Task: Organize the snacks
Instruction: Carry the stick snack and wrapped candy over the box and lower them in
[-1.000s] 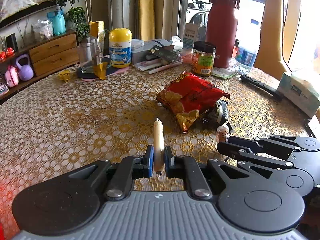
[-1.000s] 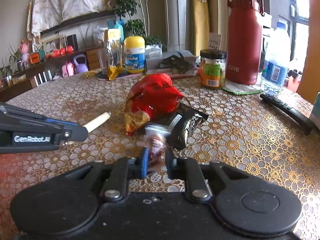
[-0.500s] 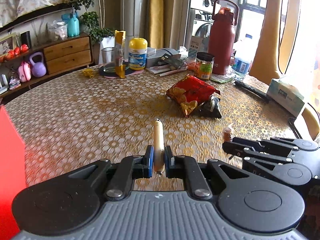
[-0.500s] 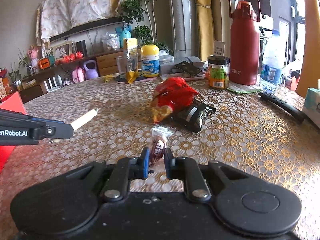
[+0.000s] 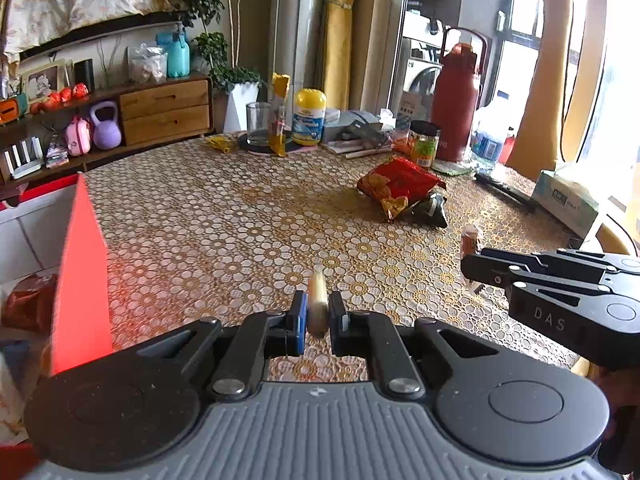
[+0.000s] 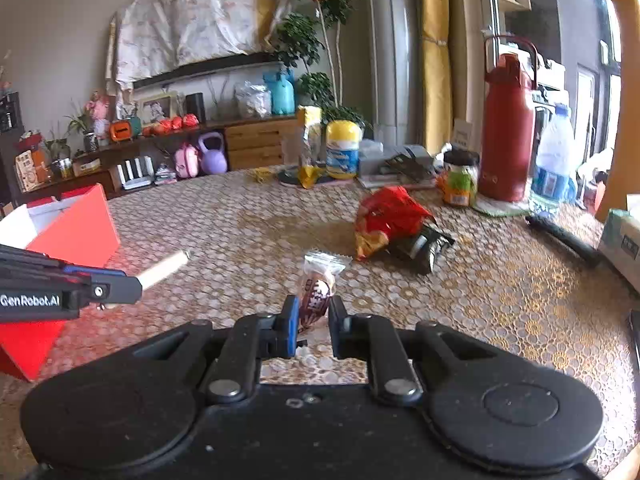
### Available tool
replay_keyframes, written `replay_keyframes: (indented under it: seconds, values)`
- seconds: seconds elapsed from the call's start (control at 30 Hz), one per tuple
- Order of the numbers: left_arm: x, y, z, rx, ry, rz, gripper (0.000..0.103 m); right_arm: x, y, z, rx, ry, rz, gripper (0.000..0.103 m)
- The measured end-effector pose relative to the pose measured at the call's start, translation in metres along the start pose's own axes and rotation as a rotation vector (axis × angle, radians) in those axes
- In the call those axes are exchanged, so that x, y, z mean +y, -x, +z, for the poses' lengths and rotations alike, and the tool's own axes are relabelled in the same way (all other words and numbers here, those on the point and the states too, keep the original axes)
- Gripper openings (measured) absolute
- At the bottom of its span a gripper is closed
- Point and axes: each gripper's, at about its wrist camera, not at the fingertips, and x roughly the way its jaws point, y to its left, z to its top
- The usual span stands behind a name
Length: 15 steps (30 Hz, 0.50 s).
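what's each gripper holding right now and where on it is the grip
The left gripper holds a pale sausage stick by its near end. The right gripper holds a small wrapped snack by its lower end.

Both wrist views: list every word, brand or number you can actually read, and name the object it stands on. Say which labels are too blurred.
"GenRobot.AI": on the side of the left gripper.
"DAS": on the side of the right gripper.
Unreadable: the print on the small brown snack packet, red chip bag, yellow-lidded bottle, green-labelled jar, red flask, water bottle and tissue box.
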Motion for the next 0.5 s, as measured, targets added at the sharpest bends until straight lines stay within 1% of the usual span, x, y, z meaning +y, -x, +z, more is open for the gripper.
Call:
replay_keyframes:
  seconds: [0.13,0.3,0.5]
  values:
    - [0.006,0.017,-0.005,-0.021,0.007,0.008,0.011,0.014,0.011,0.005,-0.023,0.023,0.023,0.015]
    - [0.021,0.024,-0.014,-0.016,0.04,0.03,0.011,0.034,0.019,0.008,-0.041,0.063,0.048,0.015]
    - [0.033,0.04,-0.013,-0.059,0.057,0.033,0.011,0.052,0.021,0.008,-0.038,0.093,0.075,0.015]
